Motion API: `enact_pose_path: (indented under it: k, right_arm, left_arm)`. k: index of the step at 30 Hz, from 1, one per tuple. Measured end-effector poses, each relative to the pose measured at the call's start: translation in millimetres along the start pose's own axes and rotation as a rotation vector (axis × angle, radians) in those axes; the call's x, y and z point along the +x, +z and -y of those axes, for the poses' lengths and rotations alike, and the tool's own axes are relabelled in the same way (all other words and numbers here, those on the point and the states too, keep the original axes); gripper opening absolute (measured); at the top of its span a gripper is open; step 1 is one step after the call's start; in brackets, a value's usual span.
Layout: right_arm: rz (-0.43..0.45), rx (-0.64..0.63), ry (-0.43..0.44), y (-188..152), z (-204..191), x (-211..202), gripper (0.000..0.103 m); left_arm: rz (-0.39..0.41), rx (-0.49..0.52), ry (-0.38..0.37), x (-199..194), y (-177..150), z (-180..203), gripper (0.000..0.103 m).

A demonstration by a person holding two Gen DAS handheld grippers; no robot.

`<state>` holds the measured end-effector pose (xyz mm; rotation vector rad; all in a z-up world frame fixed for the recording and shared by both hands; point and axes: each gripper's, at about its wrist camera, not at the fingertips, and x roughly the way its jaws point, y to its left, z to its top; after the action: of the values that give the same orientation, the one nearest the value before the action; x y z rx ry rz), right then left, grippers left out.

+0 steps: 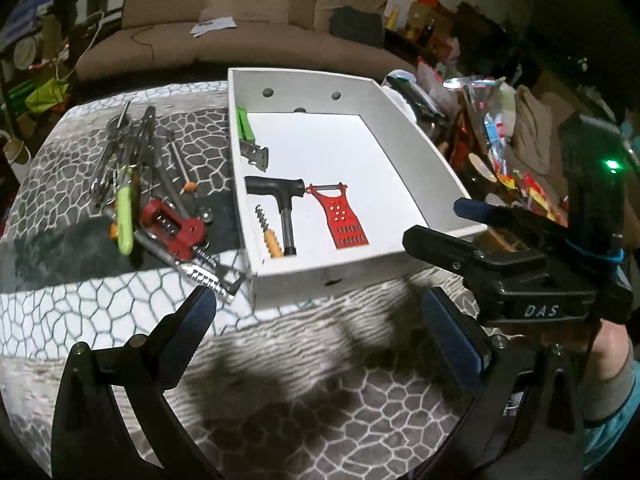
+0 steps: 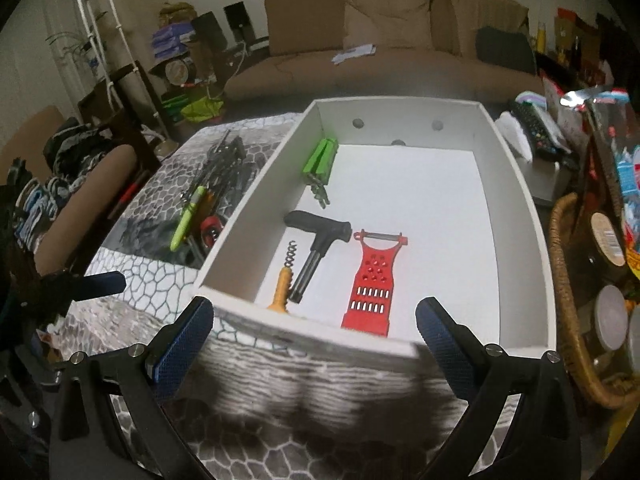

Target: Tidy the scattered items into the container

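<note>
Four tools boxed, a heap outstanding; both grippers empty and spread.

The white box holds a red grater, a black T-handled tool, a corkscrew and a green-handled tool, all at its 9 o'clock side, apparently dropped nearest the source. The unsorted pile lies on the patterned cloth beside that wall. The left gripper and right gripper hover wide open at 6 o'clock, touching nothing.
</note>
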<state>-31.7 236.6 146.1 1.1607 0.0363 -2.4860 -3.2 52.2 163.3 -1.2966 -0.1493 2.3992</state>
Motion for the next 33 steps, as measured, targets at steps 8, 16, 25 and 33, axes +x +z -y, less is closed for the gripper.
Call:
enact_pose_path:
  k: [8, 16, 25, 33]
  right_arm:
    - [0.013, -0.037, 0.017, -20, -37, -14, 0.103]
    - [0.010, -0.056, 0.055, -35, -72, -5, 0.103]
    - [0.004, -0.001, -0.065, -73, -95, 45, 0.103]
    - [0.006, 0.065, -0.168, -97, -75, 83, 0.103]
  left_arm:
    - [0.020, -0.007, 0.018, -27, -25, -11, 0.103]
    - [0.023, -0.071, 0.034, -35, -59, -59, 0.103]
    - [0.032, -0.152, 0.238, -6, -99, -119, 0.103]
    - [0.029, -0.155, 0.264, 36, -109, -129, 0.103]
